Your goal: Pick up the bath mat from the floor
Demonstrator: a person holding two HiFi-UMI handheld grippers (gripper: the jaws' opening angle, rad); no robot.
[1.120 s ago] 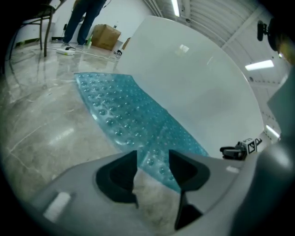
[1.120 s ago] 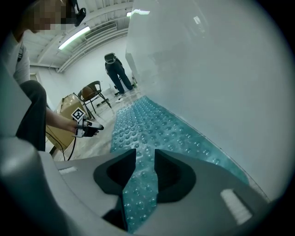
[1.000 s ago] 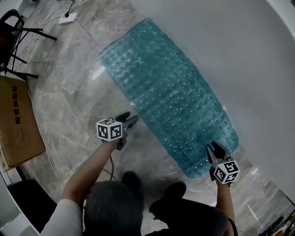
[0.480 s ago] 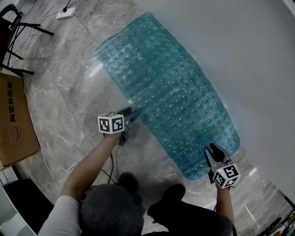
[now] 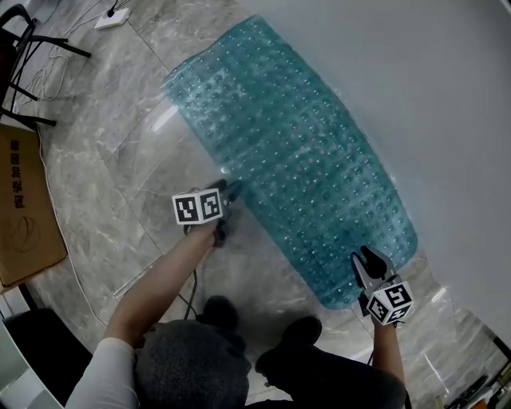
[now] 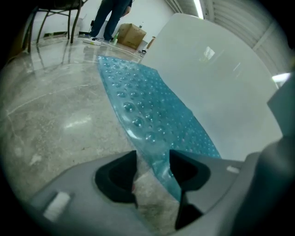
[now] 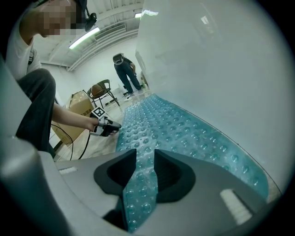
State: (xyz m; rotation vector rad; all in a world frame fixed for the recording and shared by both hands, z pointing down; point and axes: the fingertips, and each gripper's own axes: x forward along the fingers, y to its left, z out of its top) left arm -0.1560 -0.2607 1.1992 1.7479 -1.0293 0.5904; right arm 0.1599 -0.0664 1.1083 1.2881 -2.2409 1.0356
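The teal, bubble-textured bath mat (image 5: 295,152) lies on the marble floor along a white wall. My left gripper (image 5: 230,192) sits low at the middle of the mat's long left edge. In the left gripper view that edge (image 6: 159,156) is lifted between the jaws of the left gripper (image 6: 153,159); it lies against the right jaw, with floor showing beside the left one. These jaws have just been closing. My right gripper (image 5: 366,262) is at the mat's near corner. In the right gripper view the right gripper (image 7: 145,159) is shut on the mat (image 7: 184,133), which fills the narrow gap.
A cardboard box (image 5: 24,216) lies flat at the left, with a black chair (image 5: 24,48) and a white power strip (image 5: 112,17) with cables beyond it. The white wall (image 5: 431,96) borders the mat's right side. Another person (image 7: 125,71) stands far off. The holder's shoes (image 5: 215,307) are close behind the grippers.
My left gripper has sunk and moved right up to the mat's long edge, which now sits between its jaws. The right gripper has stayed at the near corner.
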